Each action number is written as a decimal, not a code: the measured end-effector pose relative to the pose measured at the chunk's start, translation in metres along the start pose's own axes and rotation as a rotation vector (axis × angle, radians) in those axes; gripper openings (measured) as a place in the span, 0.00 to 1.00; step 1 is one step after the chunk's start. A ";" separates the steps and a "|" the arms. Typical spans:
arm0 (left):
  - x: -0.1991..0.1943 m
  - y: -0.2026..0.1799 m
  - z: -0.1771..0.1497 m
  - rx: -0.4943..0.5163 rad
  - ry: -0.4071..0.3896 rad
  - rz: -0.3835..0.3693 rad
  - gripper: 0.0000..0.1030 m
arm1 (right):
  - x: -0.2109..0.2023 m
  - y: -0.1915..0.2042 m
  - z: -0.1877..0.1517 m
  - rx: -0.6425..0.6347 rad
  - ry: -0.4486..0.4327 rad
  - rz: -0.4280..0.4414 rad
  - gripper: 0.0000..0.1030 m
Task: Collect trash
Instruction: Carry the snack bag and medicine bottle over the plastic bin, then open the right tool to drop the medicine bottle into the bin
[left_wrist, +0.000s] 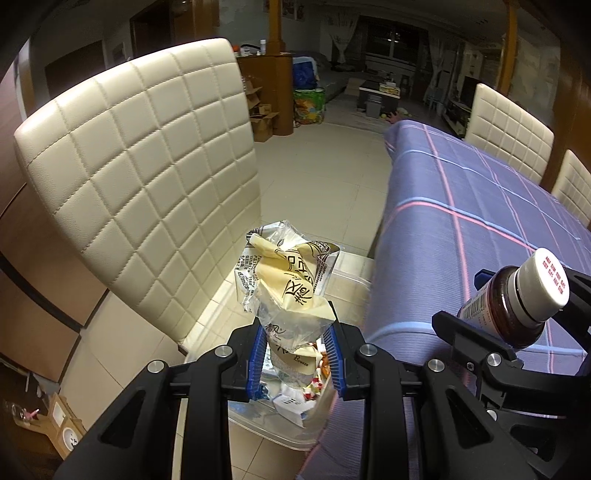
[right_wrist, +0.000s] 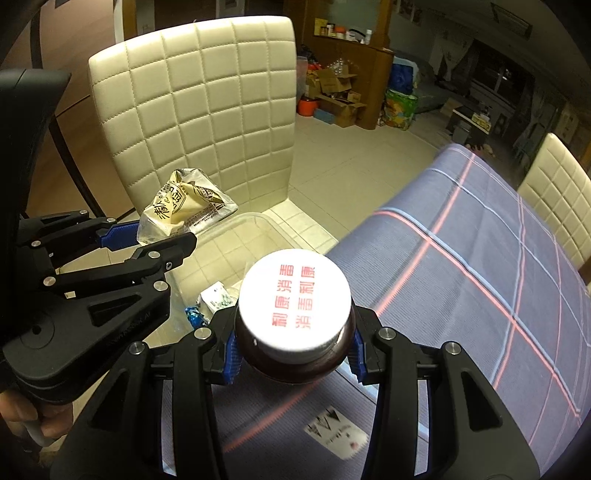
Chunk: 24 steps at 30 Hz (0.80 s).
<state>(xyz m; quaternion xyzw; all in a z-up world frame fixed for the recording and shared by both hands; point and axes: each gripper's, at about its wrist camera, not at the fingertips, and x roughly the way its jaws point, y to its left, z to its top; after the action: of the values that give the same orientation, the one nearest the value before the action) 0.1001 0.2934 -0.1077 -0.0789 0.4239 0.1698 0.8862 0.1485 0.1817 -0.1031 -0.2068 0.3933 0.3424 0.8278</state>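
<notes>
Table (left_wrist: 461, 229): covered by a blue-violet plaid cloth with pink and pale lines; occupies the right side of both views.
Chair (left_wrist: 140, 177): cream quilted backrest, standing left of the table, behind the bin.
Bin (right_wrist: 255, 236): clear plastic container on the tiled floor, between chair and table edge; small wrappers and scraps lie in its bottom.
Left gripper (left_wrist: 297, 354): black frame, blue pads; fingers closed on the wrapper, positioned above the bin.
Right gripper (right_wrist: 295, 350): fingers clamped on the bottle body from both sides, at the table edge just beside the bin.
Wrapper (left_wrist: 291, 273): crumpled clear and yellow printed plastic bag, projecting upward from the left pads.
Bottle (right_wrist: 293, 302): dark brown, white cap with red print, cap facing the right wrist camera.
Paper label (right_wrist: 336, 432): lies flat on the cloth below the bottle.
</notes>
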 end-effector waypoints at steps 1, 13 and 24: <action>0.000 0.002 0.000 -0.003 -0.001 0.004 0.28 | 0.002 0.002 0.002 -0.003 0.000 0.002 0.45; 0.021 0.037 0.005 -0.063 0.023 0.037 0.28 | 0.025 0.022 0.019 -0.043 0.021 0.036 0.45; 0.030 0.045 0.007 -0.080 0.031 0.041 0.28 | 0.036 0.028 0.027 -0.055 0.034 0.042 0.45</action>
<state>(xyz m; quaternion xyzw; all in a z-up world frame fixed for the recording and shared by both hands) 0.1060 0.3444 -0.1266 -0.1082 0.4319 0.2036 0.8720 0.1580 0.2322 -0.1167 -0.2268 0.4019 0.3667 0.8078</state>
